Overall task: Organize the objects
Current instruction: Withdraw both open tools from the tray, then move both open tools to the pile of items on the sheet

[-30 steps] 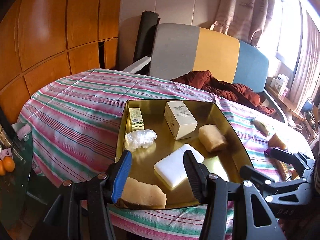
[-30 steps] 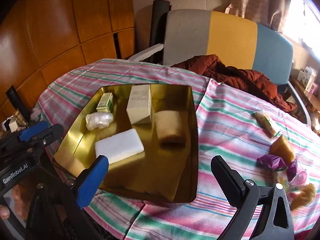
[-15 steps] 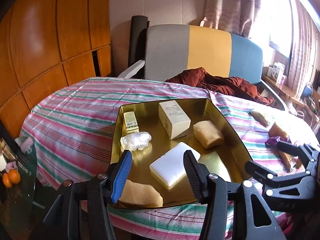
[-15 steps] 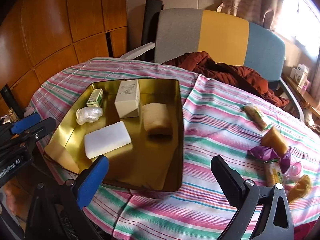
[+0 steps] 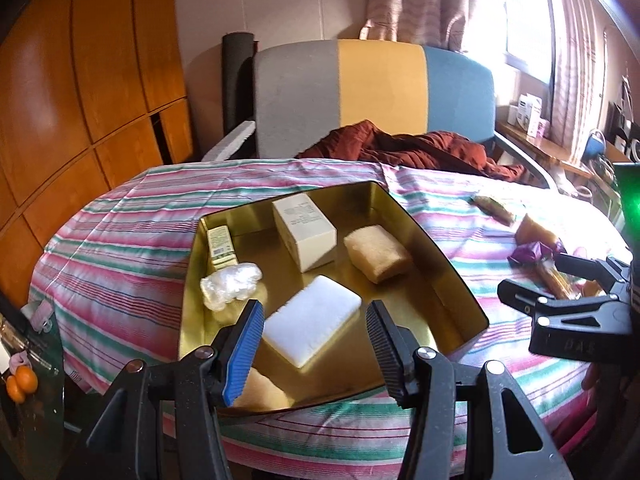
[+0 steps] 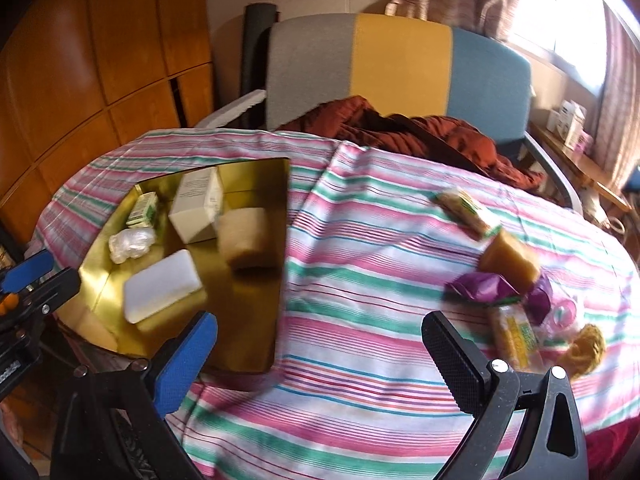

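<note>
A gold tray lies on the striped tablecloth. It holds a white block, a cream box, a tan sponge, a small green-yellow box, a clear plastic wad and another tan piece. My left gripper is open and empty above the tray's near edge. My right gripper is open and empty over the cloth right of the tray. Loose snacks lie at the right: a tan block, purple wrappers and yellow packets.
A grey, yellow and blue chair with a dark red cloth stands behind the table. Wooden panels line the left wall. A glass side table with oranges is at the lower left. A packet lies farther back.
Both grippers have pulled back and swung to the right. The tray now sits farther left in the right wrist view and the loose snacks are nearer. Both grippers stay open.
</note>
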Tool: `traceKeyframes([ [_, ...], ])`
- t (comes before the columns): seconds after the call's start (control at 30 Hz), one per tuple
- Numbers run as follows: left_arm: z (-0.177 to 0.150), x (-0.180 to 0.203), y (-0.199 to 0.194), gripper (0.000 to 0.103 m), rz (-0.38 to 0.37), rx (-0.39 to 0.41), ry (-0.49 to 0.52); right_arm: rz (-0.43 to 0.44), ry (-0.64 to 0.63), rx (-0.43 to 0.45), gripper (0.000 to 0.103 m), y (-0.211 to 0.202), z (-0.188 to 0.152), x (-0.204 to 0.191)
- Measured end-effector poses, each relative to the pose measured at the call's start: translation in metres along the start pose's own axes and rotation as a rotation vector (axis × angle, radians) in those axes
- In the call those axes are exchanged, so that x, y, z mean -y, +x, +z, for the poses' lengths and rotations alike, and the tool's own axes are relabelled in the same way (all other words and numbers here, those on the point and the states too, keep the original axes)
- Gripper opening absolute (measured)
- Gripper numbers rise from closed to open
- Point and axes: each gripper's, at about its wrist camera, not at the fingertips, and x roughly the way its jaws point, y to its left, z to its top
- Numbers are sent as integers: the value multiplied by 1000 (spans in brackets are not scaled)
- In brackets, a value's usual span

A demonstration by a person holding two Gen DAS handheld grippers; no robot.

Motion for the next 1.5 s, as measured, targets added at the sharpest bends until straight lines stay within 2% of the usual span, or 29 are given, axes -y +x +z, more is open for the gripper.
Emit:
traceKeyframes([
  [0.2,0,15,3,54,-71,-14,41,-41,52,-35,103,4,-7,33],
  [0.4,-1,26,10,54,-128,-47,58,-125,135,-36,103,-3,-5,91],
  [0.63,-2,38,13,54,-154,-70,89,-305,246,-3,103,-21,2,186],
  [0.8,7,60,13,54,-190,-65,129,-422,457,36,103,-32,-14,264],
  [0.83,9,67,13,54,-203,-63,142,-426,510,32,103,-32,-20,275],
  [0.93,15,94,15,54,-261,-70,190,-366,650,24,103,-31,-31,298],
  [1.03,19,121,22,54,-303,-91,235,-367,656,31,103,-34,-31,301],
  [1.13,21,144,29,54,-354,-124,264,-332,674,30,103,-33,-32,301],
  [1.23,22,166,34,54,-369,-135,302,-326,699,40,103,-36,-35,304],
  [1.37,27,186,47,54,-397,-174,321,-299,819,86,103,-47,-47,322],
  [1.5,34,202,64,54,-410,-208,316,-247,922,75,103,-46,-59,336],
])
